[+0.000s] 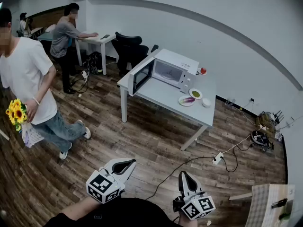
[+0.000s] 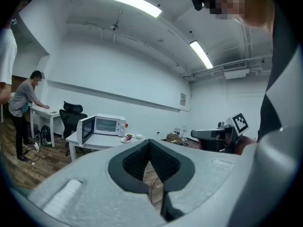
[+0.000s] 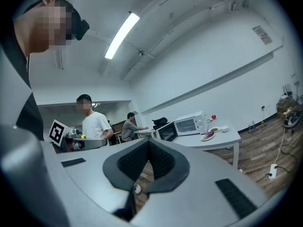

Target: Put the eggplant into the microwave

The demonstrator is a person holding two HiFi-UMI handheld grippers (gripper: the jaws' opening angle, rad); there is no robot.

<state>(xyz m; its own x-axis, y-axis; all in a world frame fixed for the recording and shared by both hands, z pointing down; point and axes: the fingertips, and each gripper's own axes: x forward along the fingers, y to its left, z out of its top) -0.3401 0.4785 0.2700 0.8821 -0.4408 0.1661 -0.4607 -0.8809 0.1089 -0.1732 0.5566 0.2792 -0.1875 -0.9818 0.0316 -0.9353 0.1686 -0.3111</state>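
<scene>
The purple eggplant [image 1: 188, 100] lies on a plate on the grey table [image 1: 161, 96], in front of the white microwave [image 1: 173, 69], whose door [image 1: 141, 76] hangs open to the left. Both grippers are held low and far back from the table over the wooden floor. My left gripper [image 1: 128, 164] is shut with nothing in it, and so is my right gripper [image 1: 182, 175]. In the left gripper view the closed gripper [image 2: 149, 144] points toward the microwave [image 2: 109, 125]. In the right gripper view the closed gripper [image 3: 148, 144] frames the eggplant [image 3: 207, 136] and microwave [image 3: 189, 125].
A person in a white T-shirt [image 1: 24, 74] holding sunflowers [image 1: 15, 111] stands at the left. Another person [image 1: 64, 35] leans at a far desk beside a black chair [image 1: 129, 48]. A power strip [image 1: 218, 158] with cables lies on the floor right of the table. Small dishes [image 1: 195, 94] sit by the eggplant.
</scene>
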